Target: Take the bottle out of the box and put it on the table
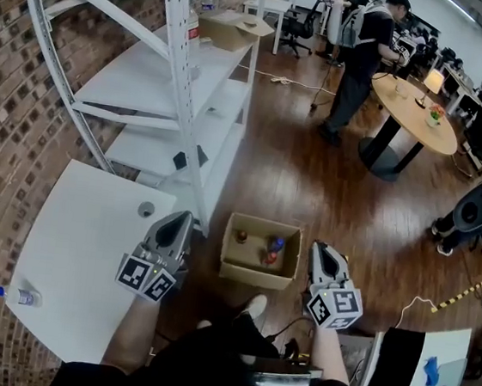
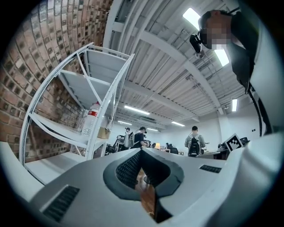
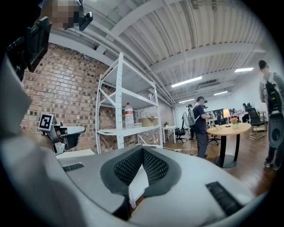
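The bottle with a blue cap (image 1: 277,244) stands in the open cardboard box (image 1: 253,276), with a brown bottle (image 1: 241,236) near it at the box's left end. The box sits on the wooden floor (image 1: 312,179), just right of the white worktop (image 1: 80,239). Only the head view shows any of this, along with a clear bottle (image 1: 20,296) lying near the worktop's near left edge.

In that view the left claw (image 1: 183,217) hangs over the worktop's right edge and the right claw (image 1: 319,247) just beside the box's right wall, neither touching the box. Each claw's own view shows its tips pressed together with nothing gripped.

Both look level across the room at the white rack (image 2: 102,88) and the large bottle (image 2: 91,117) on its shelf. The right gripper view alone shows the left claw's marker cube.
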The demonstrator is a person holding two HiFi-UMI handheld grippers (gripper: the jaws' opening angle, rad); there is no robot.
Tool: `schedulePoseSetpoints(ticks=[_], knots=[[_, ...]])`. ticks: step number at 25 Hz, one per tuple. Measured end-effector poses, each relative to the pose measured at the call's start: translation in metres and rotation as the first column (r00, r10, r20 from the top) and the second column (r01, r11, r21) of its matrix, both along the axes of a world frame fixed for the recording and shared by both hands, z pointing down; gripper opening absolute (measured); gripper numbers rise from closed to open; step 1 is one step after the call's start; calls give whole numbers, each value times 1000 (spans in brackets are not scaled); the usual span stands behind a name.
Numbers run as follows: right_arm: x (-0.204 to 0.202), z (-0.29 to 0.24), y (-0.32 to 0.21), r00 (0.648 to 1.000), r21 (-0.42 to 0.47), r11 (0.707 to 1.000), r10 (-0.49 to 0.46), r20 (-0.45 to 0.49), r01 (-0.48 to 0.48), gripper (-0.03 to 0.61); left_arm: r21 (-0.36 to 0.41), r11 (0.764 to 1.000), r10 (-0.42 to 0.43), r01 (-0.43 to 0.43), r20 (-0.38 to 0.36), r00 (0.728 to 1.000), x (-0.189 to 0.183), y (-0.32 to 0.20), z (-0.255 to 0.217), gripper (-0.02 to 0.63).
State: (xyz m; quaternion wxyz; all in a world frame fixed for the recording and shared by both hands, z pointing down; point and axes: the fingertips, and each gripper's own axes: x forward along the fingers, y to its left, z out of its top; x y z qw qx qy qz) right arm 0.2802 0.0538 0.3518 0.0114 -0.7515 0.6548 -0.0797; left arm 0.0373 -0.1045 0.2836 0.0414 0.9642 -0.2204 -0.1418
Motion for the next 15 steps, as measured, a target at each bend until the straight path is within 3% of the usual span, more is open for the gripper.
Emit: schedulePoseSetpoints(ticks=[5, 15], knots=[[21, 8, -28, 1000, -10, 1000, -20, 3, 20, 5, -11, 1000, 14, -14, 33, 999, 26, -18, 10, 2], [41, 80, -67, 996, -129, 990, -42, 79, 52, 5, -124, 992, 24, -1, 177, 984, 59, -53, 85, 2]])
